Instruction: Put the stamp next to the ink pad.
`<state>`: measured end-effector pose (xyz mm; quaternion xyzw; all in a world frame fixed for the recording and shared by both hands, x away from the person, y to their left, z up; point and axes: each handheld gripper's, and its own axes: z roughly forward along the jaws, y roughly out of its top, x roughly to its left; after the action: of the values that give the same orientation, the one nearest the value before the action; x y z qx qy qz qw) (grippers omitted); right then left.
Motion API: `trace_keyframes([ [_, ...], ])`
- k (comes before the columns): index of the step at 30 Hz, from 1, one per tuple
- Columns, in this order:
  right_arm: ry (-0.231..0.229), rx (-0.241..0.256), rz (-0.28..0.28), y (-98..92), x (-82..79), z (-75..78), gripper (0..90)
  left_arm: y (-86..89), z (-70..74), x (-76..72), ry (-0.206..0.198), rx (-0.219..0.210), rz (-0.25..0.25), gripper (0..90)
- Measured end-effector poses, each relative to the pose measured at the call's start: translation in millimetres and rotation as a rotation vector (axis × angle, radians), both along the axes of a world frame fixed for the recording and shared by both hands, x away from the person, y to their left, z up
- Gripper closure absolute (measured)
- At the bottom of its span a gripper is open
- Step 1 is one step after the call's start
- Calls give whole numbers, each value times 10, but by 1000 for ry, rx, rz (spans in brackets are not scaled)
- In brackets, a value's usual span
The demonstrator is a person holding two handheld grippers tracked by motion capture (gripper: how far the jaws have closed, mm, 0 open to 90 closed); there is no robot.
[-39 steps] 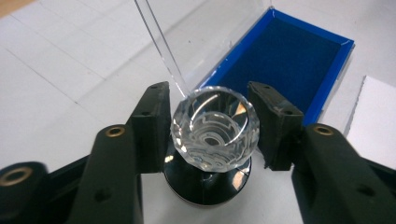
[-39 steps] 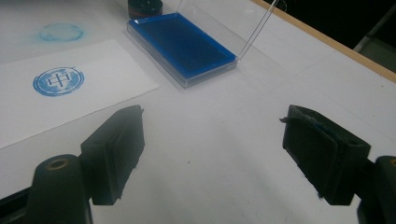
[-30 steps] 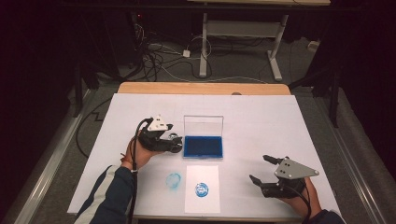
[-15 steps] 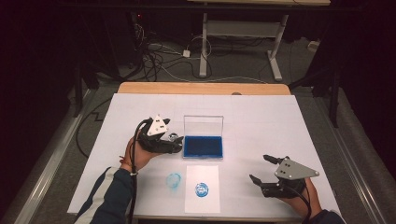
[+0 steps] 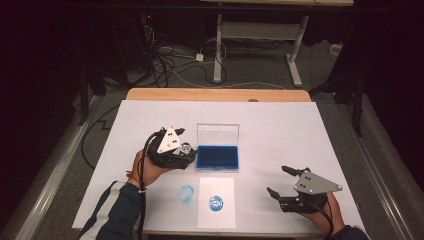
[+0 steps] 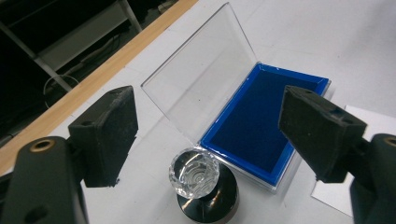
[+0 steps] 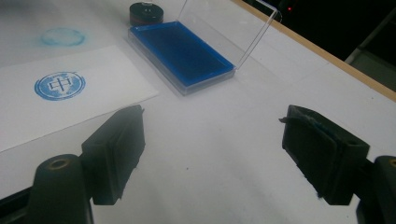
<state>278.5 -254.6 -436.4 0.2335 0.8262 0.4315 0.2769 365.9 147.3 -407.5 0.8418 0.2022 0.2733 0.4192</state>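
Left gripper [image 5: 184, 150]: black two-jaw claw held in the person's left hand; jaws spread wide apart, gripping nothing.
Stamp [image 6: 200, 179]: round stamp with a faceted clear crystal knob on a dark cylindrical base; it stands upright on the table, between and just below the left claw's two pads [image 6: 108, 135], touching neither.
Ink pad case [image 6: 266, 128]: shallow rectangular tray with a deep blue pad, its clear plastic lid [image 6: 201, 77] hinged open and standing up; it lies just ahead of the left claw, right beside the stamp.
Right gripper [image 5: 282, 181]: black two-jaw claw with a grey three-cornered plate, held in the person's right hand; jaws wide apart, holding nothing, over bare table.
White paper sheet [image 7: 88, 100]: rectangular sheet carrying a round blue stamped seal [image 7: 60, 85]; it lies ahead of the right claw, toward its left jaw.
Blue smudge [image 7: 62, 36]: faint round ink ring on the table surface, beyond the sheet as seen from the right claw.
Table [image 5: 280, 125]: white-covered top with a wooden far edge, bearing all items; stamp and case lie well away from the right claw.
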Motion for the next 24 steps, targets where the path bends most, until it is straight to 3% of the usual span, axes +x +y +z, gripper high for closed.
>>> trace_keyframes([
  [6,-5,1,0,-1,-7,6,208,-23,55,-95,-28,-9,-24,189],
  [24,-37,10,6,9,-52,42,208,-39,57,-319,-83,28,-46,189],
])
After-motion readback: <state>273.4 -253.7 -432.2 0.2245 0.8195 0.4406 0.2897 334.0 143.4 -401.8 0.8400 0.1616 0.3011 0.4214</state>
